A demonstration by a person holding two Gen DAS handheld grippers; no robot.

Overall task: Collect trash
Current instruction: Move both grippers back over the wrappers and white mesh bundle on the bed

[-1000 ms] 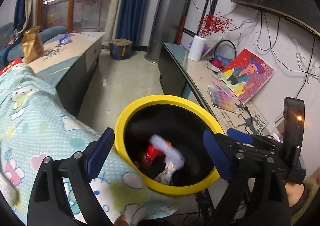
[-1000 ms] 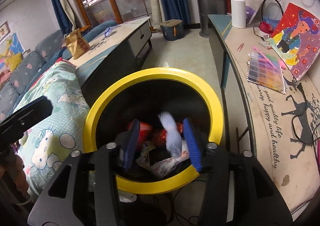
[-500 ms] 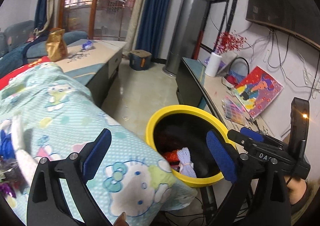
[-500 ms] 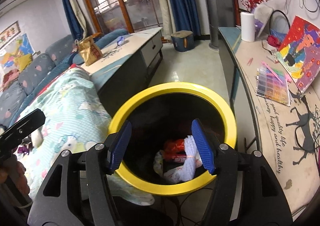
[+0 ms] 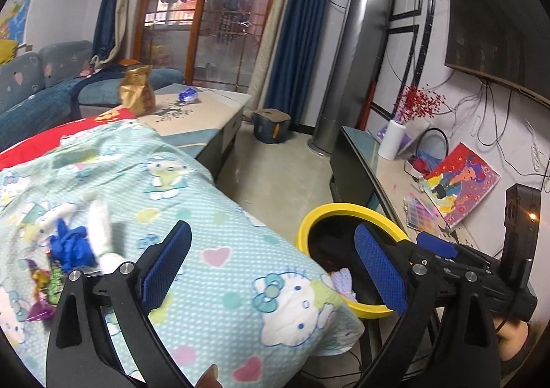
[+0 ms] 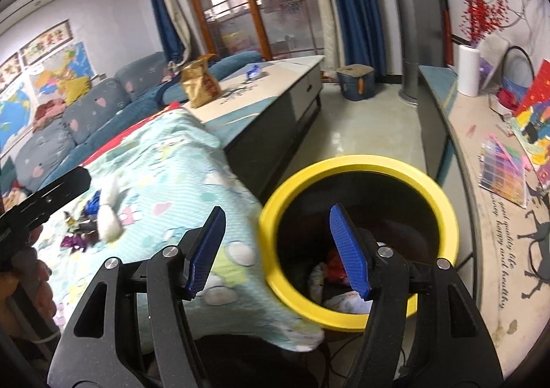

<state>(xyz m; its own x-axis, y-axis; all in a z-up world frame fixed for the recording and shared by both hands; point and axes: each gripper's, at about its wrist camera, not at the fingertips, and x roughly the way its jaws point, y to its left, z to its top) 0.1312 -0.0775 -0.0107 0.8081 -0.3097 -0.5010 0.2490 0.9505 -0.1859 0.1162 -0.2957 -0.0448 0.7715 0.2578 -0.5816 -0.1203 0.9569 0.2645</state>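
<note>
On the patterned blanket [image 5: 220, 250], far left of the yellow bin [image 6: 357, 243], lies the remaining trash: a white wad [image 5: 101, 233], a blue crumple [image 5: 70, 247] and shiny wrappers [image 5: 39, 288], bunched together and light-looking. Left claw [image 5: 271, 264] and right claw [image 6: 278, 247] both stand apart and empty. Risks, as judged: pinching blanket with the litter, or light scraps slipping out short of the bin, which already holds wrappers.

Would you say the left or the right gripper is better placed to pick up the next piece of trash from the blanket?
Probably the left. The left gripper is open over the blanket, close to the trash pile. The right gripper is open too, but sits at the yellow bin, farther from the pile.
</note>
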